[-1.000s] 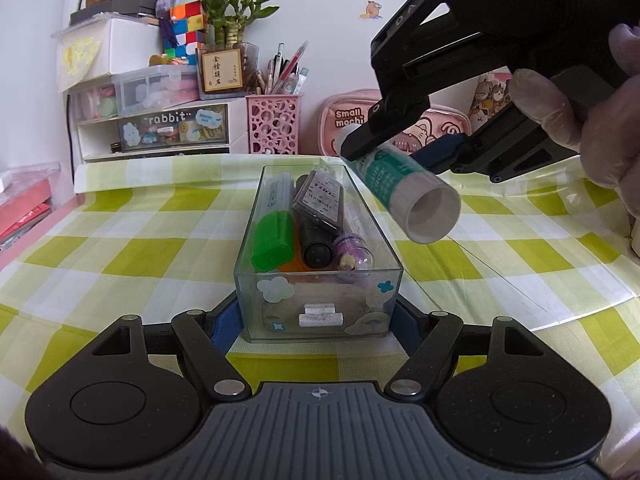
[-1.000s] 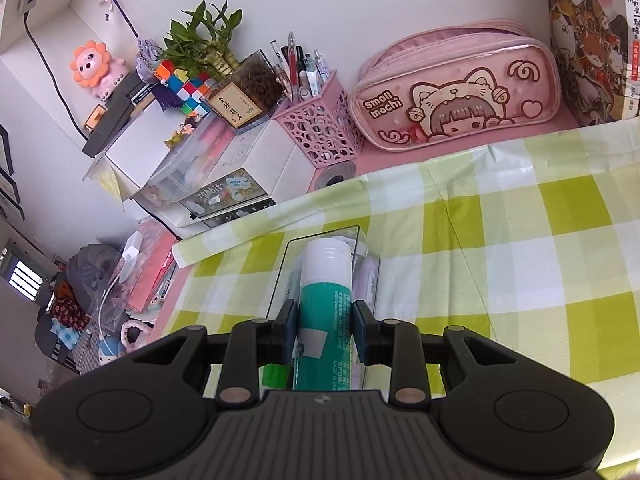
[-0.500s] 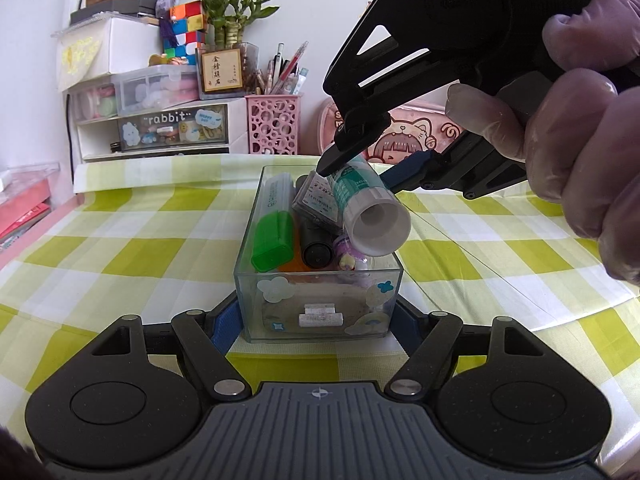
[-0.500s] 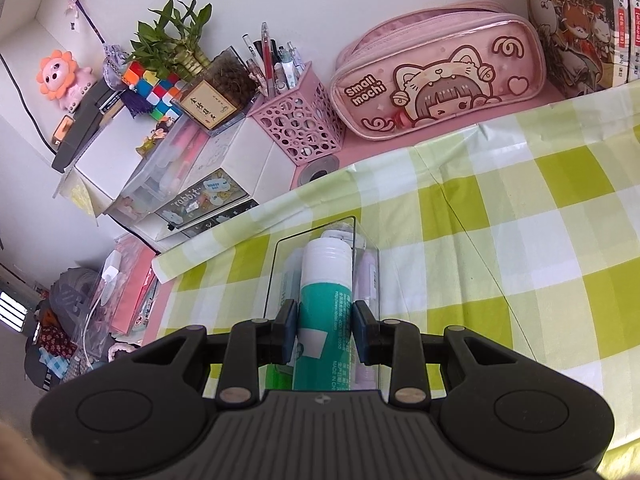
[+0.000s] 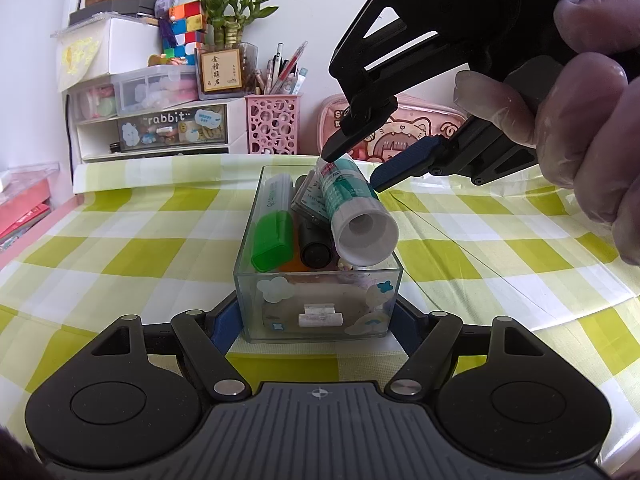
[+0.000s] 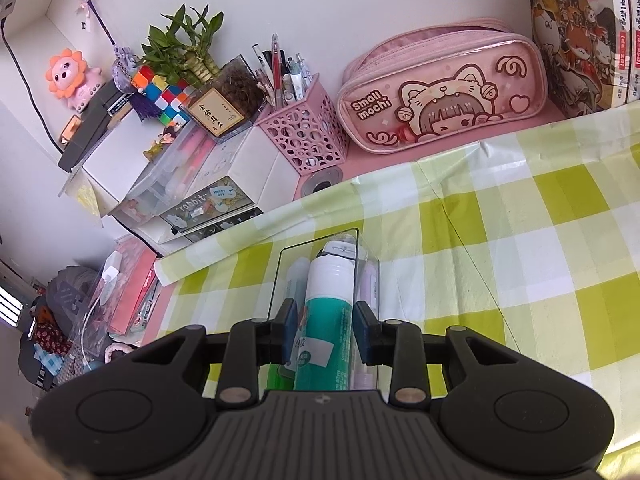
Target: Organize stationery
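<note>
Glue stick (image 5: 352, 208): lay tilted atop clear box (image 5: 318, 312); right gripper (image 6: 325, 322) pads parted, clear of it; left gripper (image 5: 318, 320) clamped the box.

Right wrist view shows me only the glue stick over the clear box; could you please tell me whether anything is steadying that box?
Observer: Yes, the left gripper clamps the clear box at its near end.
Operator: Thank you; how does the glue stick lie?
Observer: The glue stick lies tilted on the box's contents, white end above the rim.
Operator: What lies beside it?
Observer: A green highlighter and a black marker.
</note>
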